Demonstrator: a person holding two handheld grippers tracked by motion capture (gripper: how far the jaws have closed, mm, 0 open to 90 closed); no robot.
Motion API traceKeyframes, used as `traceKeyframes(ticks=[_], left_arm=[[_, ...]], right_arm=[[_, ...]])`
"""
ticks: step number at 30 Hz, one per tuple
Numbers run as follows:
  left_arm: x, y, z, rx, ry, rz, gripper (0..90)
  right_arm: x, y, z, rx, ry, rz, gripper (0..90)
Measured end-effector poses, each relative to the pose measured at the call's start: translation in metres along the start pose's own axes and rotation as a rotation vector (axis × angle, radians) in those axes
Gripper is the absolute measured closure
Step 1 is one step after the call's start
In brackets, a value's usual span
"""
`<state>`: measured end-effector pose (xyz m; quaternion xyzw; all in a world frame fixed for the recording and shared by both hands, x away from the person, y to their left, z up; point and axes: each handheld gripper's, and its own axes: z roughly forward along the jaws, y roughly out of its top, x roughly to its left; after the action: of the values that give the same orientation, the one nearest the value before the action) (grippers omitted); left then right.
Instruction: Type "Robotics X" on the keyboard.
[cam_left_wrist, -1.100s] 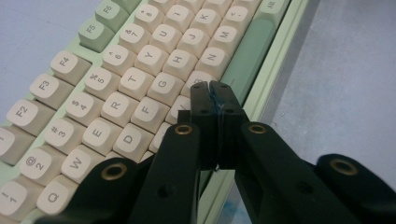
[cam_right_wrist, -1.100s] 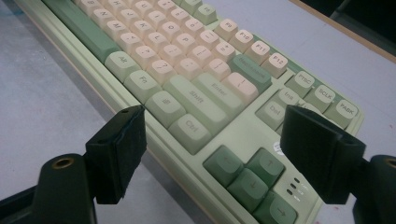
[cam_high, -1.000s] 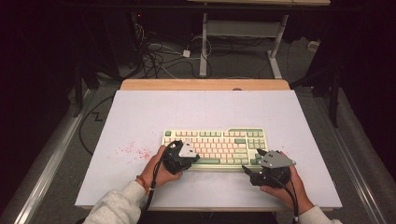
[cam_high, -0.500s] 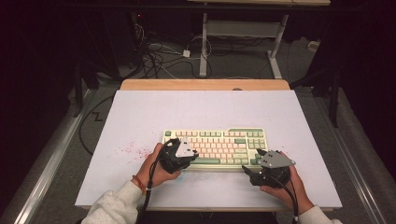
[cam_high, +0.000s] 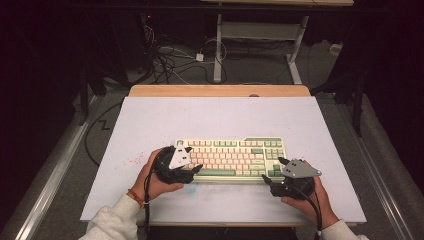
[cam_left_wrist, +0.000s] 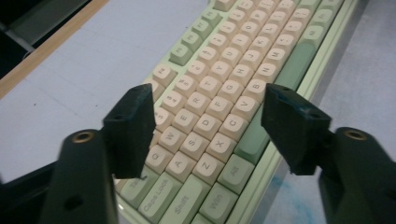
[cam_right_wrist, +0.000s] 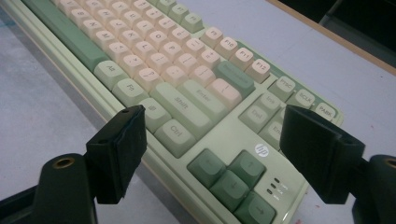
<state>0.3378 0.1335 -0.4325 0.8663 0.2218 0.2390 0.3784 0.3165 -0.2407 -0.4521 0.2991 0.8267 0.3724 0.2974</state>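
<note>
One keyboard (cam_high: 232, 157) — two tools, left tool (cam_high: 192, 172) and right tool (cam_high: 270, 176).

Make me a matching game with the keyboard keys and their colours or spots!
Things:
1. space bar
2. letter keys
3. arrow keys
4. left gripper

Matches:
A. cream coloured
B. dark green, at the keyboard's right end
C. long and pale green
D. jaws open over the keyboard's left end

Pairs: 1-C, 2-A, 3-B, 4-D
</note>
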Motion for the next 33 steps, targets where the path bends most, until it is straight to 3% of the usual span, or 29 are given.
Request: traceKeyframes(ticks=[2, 8, 16, 18, 22, 27, 33], left_arm=[[0.001, -0.005, -0.003, -0.011, 0.014, -0.009, 24.1], [0.006, -0.024, -0.01, 0.009, 0.072, -0.008, 19.6], [0.012, -0.053, -0.02, 0.054, 0.099, -0.053, 18.4], [0.014, -0.058, -0.023, 0.062, 0.103, -0.061, 18.4], [0.015, -0.066, -0.027, 0.078, 0.104, -0.071, 18.3], [0.017, -0.077, -0.034, 0.104, 0.13, -0.079, 18.3], [0.019, -0.085, -0.043, 0.09, 0.144, -0.131, 18.3]], right_arm=[[-0.002, 0.001, -0.001, -0.007, -0.004, 0.001, 23.2], [-0.005, 0.002, -0.004, -0.017, -0.005, 0.014, 23.7], [-0.012, 0.005, -0.006, -0.029, 0.001, 0.042, 31.7], [-0.015, 0.007, -0.008, -0.046, 0.029, 0.062, 32.4], [-0.018, 0.013, -0.011, -0.056, 0.054, 0.069, 40.4], [-0.022, 0.02, -0.009, -0.029, 0.065, 0.066, 48.2], [-0.023, 0.029, -0.004, -0.01, 0.075, 0.062, 57.9]])
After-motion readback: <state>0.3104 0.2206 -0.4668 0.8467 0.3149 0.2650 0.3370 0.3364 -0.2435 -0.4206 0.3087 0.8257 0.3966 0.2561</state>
